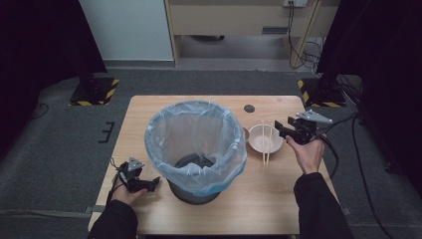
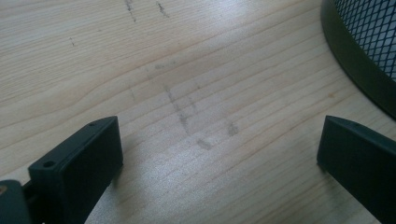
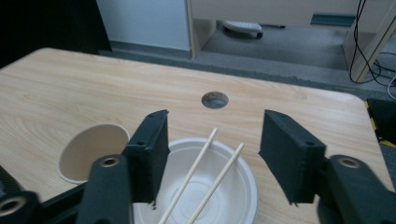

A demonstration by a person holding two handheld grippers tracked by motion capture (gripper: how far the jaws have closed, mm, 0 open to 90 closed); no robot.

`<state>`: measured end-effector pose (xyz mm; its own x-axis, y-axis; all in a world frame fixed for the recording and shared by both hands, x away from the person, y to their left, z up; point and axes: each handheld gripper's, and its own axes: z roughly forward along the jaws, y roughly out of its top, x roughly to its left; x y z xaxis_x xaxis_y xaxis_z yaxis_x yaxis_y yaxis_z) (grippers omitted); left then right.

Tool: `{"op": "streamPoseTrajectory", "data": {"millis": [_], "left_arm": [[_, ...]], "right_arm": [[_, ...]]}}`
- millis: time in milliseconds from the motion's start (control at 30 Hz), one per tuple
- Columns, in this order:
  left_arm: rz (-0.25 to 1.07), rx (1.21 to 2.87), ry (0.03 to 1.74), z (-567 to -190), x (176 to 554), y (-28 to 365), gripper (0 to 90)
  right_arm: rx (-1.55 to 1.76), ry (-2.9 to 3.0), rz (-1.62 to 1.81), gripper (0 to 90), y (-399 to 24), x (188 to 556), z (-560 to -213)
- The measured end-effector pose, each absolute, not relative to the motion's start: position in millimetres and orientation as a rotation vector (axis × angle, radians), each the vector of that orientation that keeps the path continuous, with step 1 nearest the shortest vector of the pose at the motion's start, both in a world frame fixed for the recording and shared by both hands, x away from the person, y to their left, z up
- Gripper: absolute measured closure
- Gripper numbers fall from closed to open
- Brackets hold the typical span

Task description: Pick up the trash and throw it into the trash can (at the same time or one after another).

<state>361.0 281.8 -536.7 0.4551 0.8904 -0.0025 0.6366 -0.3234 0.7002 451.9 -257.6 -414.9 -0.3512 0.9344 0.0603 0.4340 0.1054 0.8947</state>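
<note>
Right gripper view: right tongs (image 3: 212,154) half-wide, straddling chopsticks (image 3: 205,179) lying across white bowl (image 3: 243,196) beside bin (image 1: 196,149). Left tongs (image 2: 219,154) wide over bare desk (image 2: 177,70). Risk: off-centre pinch rolls sticks off rim, or nudges bowl.

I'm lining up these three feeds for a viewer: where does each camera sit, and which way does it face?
High view: above the person's side, looking forward and down on the table; both forearms, left gripper and right gripper show.
Left gripper view: on the left gripper, aimed down at bare wood beside the bin; open jaws show.
Right gripper view: on the right gripper, facing across the bowl and chopsticks; open jaws show.
Shared: the bowl, chopsticks and bin also appear from above.
</note>
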Motion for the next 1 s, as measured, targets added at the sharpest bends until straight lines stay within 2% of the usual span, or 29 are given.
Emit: {"op": "streamPoseTrajectory", "data": {"millis": [500,1000], "left_arm": [[0.515,2.072,1.269,-536.7,361.0,281.9,0.0],[0.515,2.072,1.269,-536.7,361.0,281.9,0.0]], "right_arm": [[1.475,1.942,1.036,63.5,-241.8,477.5,-475.7],[1.54,1.99,0.967,69.6,-237.3,483.0,-490.6]]}}
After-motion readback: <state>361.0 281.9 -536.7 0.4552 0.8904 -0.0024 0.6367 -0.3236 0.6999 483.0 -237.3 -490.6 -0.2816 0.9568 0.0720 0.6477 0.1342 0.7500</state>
